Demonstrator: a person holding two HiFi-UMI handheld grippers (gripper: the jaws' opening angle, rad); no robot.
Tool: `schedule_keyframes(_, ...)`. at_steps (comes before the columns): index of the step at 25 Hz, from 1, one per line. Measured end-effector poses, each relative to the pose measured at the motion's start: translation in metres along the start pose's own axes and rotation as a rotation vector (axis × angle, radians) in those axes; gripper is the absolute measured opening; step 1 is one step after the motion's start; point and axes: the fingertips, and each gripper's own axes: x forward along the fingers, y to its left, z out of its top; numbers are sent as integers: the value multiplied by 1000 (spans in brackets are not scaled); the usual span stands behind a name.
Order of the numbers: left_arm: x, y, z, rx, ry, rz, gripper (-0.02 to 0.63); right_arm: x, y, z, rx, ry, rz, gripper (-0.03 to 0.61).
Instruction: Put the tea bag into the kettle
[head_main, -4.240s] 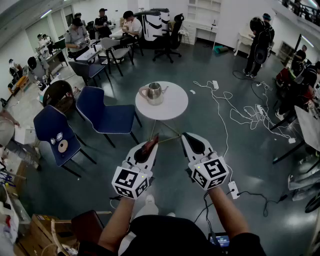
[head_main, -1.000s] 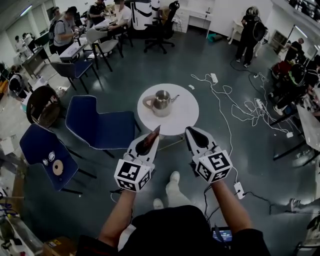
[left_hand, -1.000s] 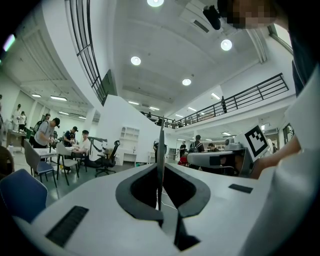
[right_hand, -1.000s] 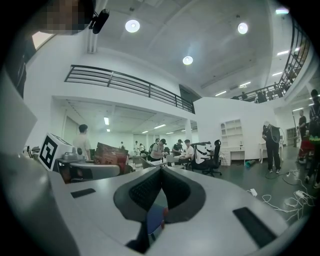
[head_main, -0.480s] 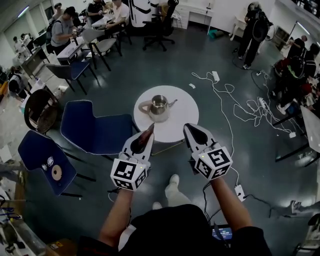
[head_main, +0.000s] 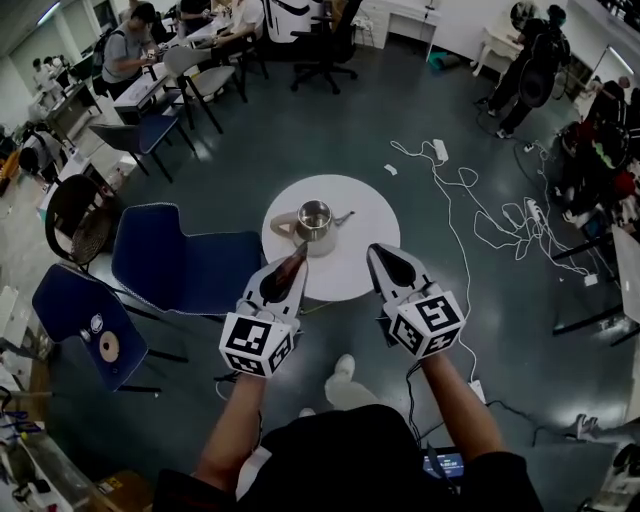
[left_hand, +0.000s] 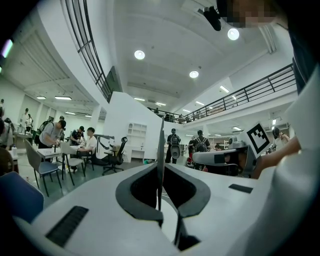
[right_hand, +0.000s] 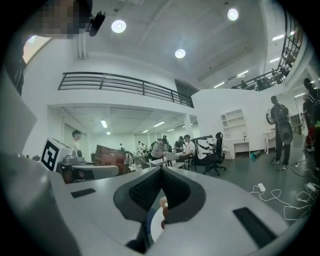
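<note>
**Walk-up nearly done: tea bag arrives at the edge of the surface**

The jaws of the left gripper (left_hand: 161, 170) are pressed almost together on the tea bag (left_hand: 160, 145). It is a thin flat sachet that shows edge-on in the left gripper view and stands up past the jaw tips. From the head view the same left gripper (head_main: 285, 278) carries the reddish-brown tea bag (head_main: 296, 262) pointing forward, and that grip has not altered over the last seconds. The jaws of the right gripper (right_hand: 161, 172) are fully together with nothing between them. The right gripper (head_main: 388, 268) rides level beside the left, apart from it.

What has changed is the distance to the target. A few seconds ago the round white surface (head_main: 360, 215) lay well ahead of both grippers. It has since drawn closer step by step, and now both pairs of jaw tips overlap its near edge in the head view. The metal kettle (head_main: 313, 222) stands on the surface, toward its left half, just beyond the tip of the tea bag. Its mouth looks uncovered, though it is too small here to be sure.

A blue chair (head_main: 180, 255) stands just left of the surface, and loose cables (head_main: 480, 215) trail over the floor to the right.

By my reading the carrying part is all but over. What remains is to bring the bag over the kettle's mouth and let it go. The tea bag is not yet in the kettle.
</note>
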Motion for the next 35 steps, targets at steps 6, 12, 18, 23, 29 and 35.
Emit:
schedule_keyframes(6, 52, 12, -5, -2, 28, 24, 27, 32, -46, -1, -9, 27, 27, 18)
schedule_keyframes(12, 90, 23, 3, 15, 40, 53, 27, 60, -78, 5, 9, 33, 66, 18)
schedule_keyframes(18, 119, 35, -6, 18, 64, 91, 28, 76, -110, -1, 26, 42, 86, 18)
schedule_keyframes(23, 137, 51, -12, 18, 87, 96, 27, 92, -125, -9, 42, 60, 83, 18)
schedule_keyframes(29, 158, 81, -24, 22, 117, 66, 28, 119, -135, -19, 56, 74, 51, 18)
schedule_keyframes(35, 190, 113, -45, 29, 163, -12, 28, 155, -150, -35, 78, 89, -22, 18)
